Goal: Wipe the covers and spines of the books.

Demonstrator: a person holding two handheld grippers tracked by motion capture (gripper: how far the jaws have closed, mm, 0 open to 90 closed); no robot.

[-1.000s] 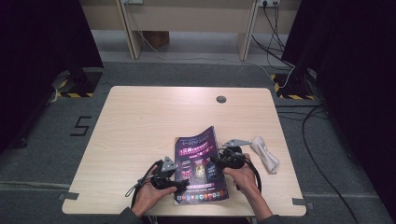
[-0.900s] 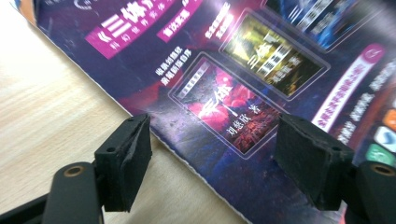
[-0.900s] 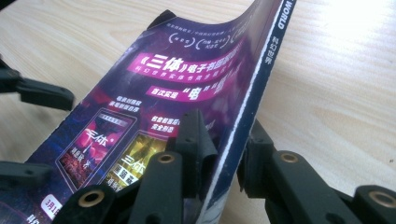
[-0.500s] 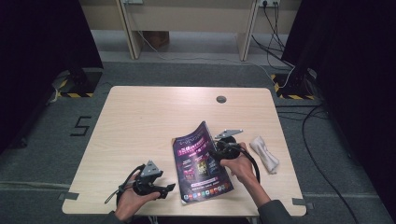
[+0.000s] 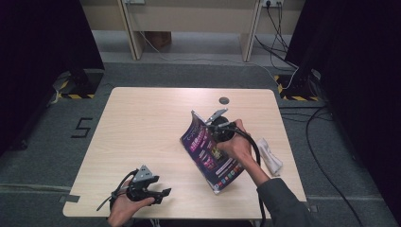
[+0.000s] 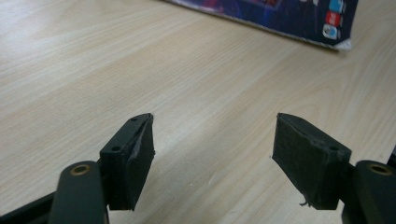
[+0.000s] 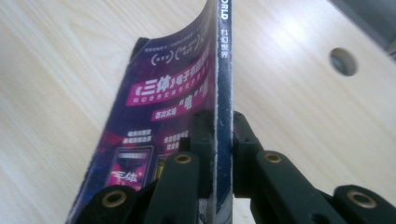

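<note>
R gripper (image 7: 217,140) is clamping fingers on the magazine (image 5: 210,151) spine, tilting it up off the surface (image 5: 142,127) at 3 o'clock; L gripper (image 6: 215,158) is resting at 7 o'clock, fingers apart.

Magazine (image 7: 187,93) top beyond frame edge

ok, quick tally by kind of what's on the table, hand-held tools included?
Glossy purple magazine: 1, pinched at its spine by the right tongs
White crumpled cloth: 1
Black two-jaw tongs: 2, the left tongs open over bare wood
Total: 4
</note>
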